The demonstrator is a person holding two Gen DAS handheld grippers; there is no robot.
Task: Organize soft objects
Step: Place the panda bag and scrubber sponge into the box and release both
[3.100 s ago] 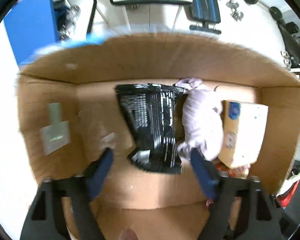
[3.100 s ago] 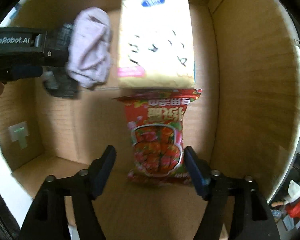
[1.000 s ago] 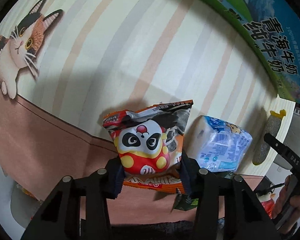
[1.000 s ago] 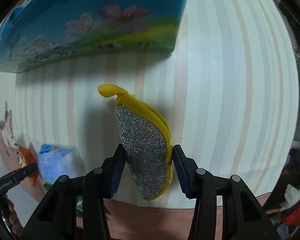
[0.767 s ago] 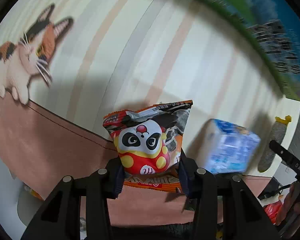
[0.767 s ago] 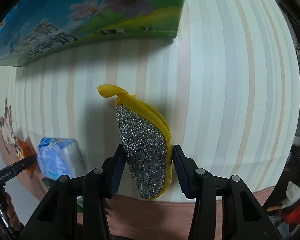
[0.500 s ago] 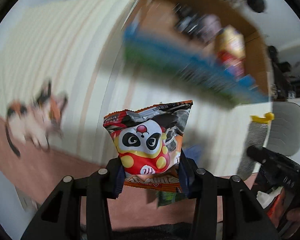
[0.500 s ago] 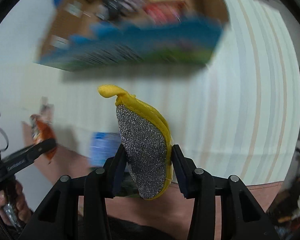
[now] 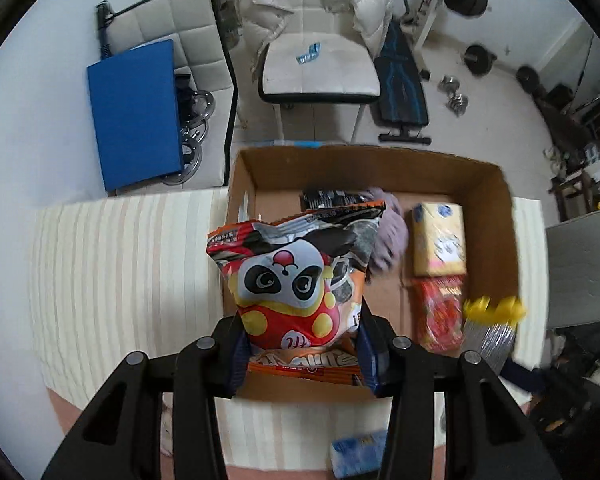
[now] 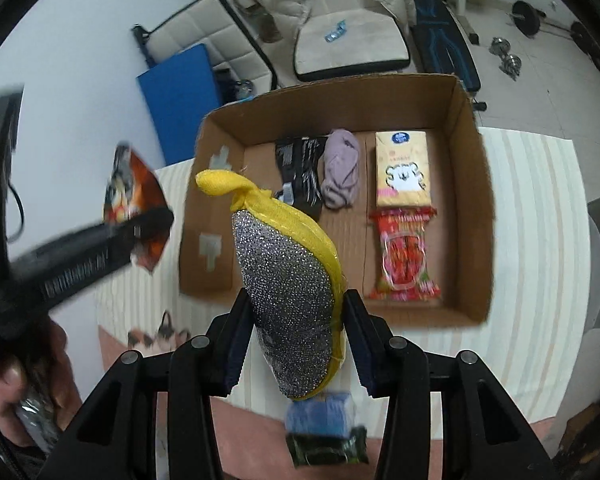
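Observation:
My left gripper point(image 9: 300, 344) is shut on a panda snack bag point(image 9: 296, 280), held above the near left part of an open cardboard box point(image 9: 496, 216). My right gripper point(image 10: 292, 336) is shut on a silver and yellow scrub sponge point(image 10: 288, 280), held above the table in front of the box point(image 10: 472, 184). In the box lie a black pouch point(image 10: 300, 164), a lilac cloth point(image 10: 340, 168), a yellow tissue pack point(image 10: 402, 168) and a red snack bag point(image 10: 404, 252). The sponge point(image 9: 490, 328) and the panda bag point(image 10: 134, 200) each show in the other wrist view.
A striped mat point(image 9: 120, 272) with a cat print point(image 10: 160, 334) covers the table. A blue tissue pack point(image 10: 320, 412) and a dark green packet point(image 10: 328, 448) lie near the front edge. A white chair point(image 9: 320, 68), a blue panel point(image 9: 136, 112) and gym weights stand behind.
Both grippers have risen and tilted from close to the mat to high over the table, each keeping its object. The box and its contents have come into view below.

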